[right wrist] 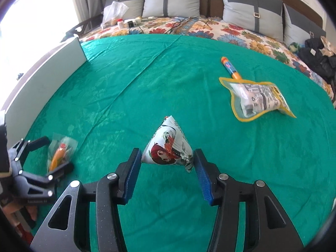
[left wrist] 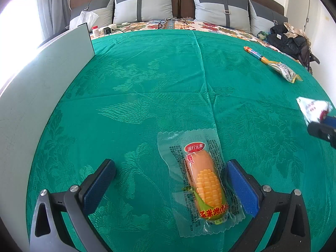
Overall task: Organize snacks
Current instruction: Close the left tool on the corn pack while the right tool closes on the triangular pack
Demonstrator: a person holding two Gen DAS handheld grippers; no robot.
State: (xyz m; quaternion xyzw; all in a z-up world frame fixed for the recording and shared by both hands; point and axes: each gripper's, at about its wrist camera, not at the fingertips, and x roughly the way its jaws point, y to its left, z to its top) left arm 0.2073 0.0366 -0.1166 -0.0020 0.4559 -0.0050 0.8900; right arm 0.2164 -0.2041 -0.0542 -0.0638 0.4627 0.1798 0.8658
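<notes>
A clear packet with a corn-printed sausage [left wrist: 204, 180] lies on the green cloth [left wrist: 147, 84]. My left gripper [left wrist: 170, 163] stands open around it, and the packet lies close to the right finger. In the right wrist view the same packet [right wrist: 63, 147] shows between the left gripper's [right wrist: 56, 153] fingers at the far left. My right gripper [right wrist: 167, 153] is shut on a white triangular snack packet [right wrist: 170, 147] with a cartoon figure on it, its pads pressing on the two base corners. That packet [left wrist: 313, 109] also shows at the right edge of the left wrist view.
A yellow-edged pouch [right wrist: 258, 98] and an orange-and-blue stick snack [right wrist: 230, 67] lie at the far right of the cloth. A white board [left wrist: 42, 84] stands along the left side. Grey pillows [left wrist: 142, 4] and a black bag [left wrist: 287, 40] sit behind.
</notes>
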